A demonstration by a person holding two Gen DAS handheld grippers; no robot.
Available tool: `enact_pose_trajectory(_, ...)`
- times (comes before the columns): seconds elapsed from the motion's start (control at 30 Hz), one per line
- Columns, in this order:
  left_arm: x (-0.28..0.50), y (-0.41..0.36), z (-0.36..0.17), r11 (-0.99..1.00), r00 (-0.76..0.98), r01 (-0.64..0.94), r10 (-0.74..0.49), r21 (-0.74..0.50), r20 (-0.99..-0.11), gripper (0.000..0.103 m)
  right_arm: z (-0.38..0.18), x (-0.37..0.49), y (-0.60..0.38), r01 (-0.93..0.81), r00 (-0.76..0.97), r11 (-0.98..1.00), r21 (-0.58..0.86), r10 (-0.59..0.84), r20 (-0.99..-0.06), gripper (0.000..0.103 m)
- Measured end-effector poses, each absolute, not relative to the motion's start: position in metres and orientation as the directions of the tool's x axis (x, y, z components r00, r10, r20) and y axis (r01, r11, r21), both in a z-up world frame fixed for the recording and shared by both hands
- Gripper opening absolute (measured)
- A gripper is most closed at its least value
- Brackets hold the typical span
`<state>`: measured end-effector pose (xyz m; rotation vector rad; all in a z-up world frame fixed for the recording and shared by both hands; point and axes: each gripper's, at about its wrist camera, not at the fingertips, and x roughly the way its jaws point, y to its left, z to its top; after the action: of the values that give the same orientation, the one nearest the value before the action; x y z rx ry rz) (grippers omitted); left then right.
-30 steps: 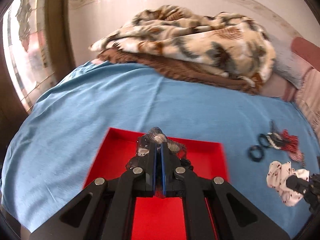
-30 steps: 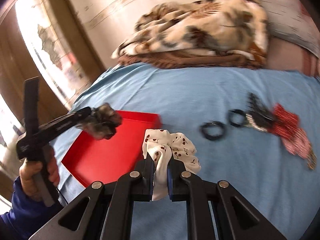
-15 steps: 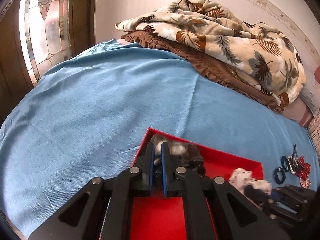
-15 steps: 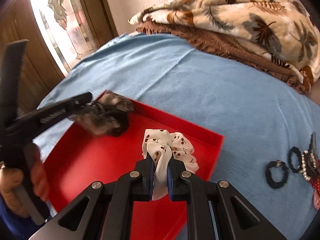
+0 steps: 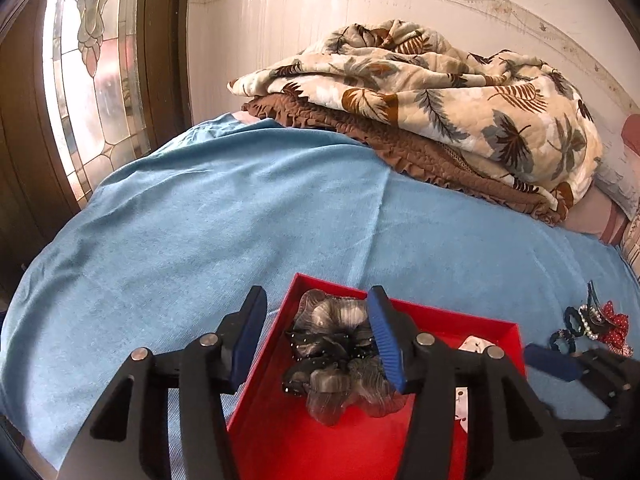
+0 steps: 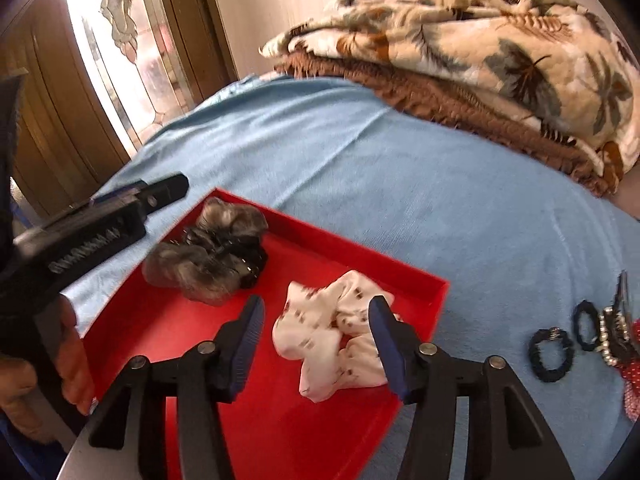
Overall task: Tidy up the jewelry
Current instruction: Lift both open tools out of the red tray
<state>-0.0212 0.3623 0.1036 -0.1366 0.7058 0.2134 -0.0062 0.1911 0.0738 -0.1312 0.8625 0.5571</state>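
A red tray (image 5: 472, 320) (image 6: 356, 248) lies on the blue bedspread. A grey-and-black frilly scrunchie (image 5: 340, 352) (image 6: 212, 252) rests in its far left corner. A white spotted scrunchie (image 6: 336, 332) (image 5: 474, 345) lies in the tray's right part. My left gripper (image 5: 320, 340) is open, its fingers either side of the grey scrunchie. My right gripper (image 6: 320, 344) is open above the white scrunchie, not holding it. The left gripper also shows at the left in the right wrist view (image 6: 120, 216).
Black hair ties (image 6: 552, 354) (image 5: 572, 322), a pearl clip (image 6: 612, 332) and a red spotted bow (image 5: 614, 326) lie on the bedspread (image 5: 240, 220) right of the tray. Folded blankets (image 5: 440, 100) are piled at the back by the wall. A stained-glass door (image 5: 92, 80) is at left.
Both grippers have opened and let go of their scrunchies, which now lie in the red tray. The right gripper moved further over the tray.
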Motion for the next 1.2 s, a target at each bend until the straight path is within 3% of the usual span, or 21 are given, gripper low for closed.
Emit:
enact_pose_trajectory(0.37, -0.039, 0.348, 0.104, 0.967, 0.731, -0.253, 0.172, -0.028, -0.660, 0.053, 0.097, -0.046, 0.122, -0.431, 0.594, 0.895, 0.113, 0.376, -0.711, 0.066)
enact_pose_trajectory(0.7, -0.064, 0.297, 0.104, 0.977, 0.750, -0.188, 0.208, 0.099, -0.628, 0.053, 0.100, -0.073, 0.017, -0.288, 0.663, 0.955, 0.064, 0.247, -0.707, 0.068)
enact_pose_trajectory(0.93, -0.102, 0.257, 0.122, 0.991, 0.795, -0.095, 0.135, 0.099, -0.592, 0.054, 0.095, -0.087, -0.073, -0.140, 0.691, 0.989, 0.054, 0.136, -0.710, 0.073)
enact_pose_trajectory(1.03, -0.115, 0.239, 0.136, 0.995, 0.817, -0.047, 0.092, 0.093, -0.570, 0.063, 0.090, -0.089, -0.111, -0.065, 0.690, 0.996, 0.068, 0.094, -0.718, 0.073)
enact_pose_trajectory(1.2, -0.115, 0.189, 0.153, 0.993, 0.813, 0.083, -0.018, 0.085, -0.582, 0.065, 0.084, -0.089, -0.157, 0.026, 0.698, 0.995, 0.094, 0.049, -0.715, 0.073)
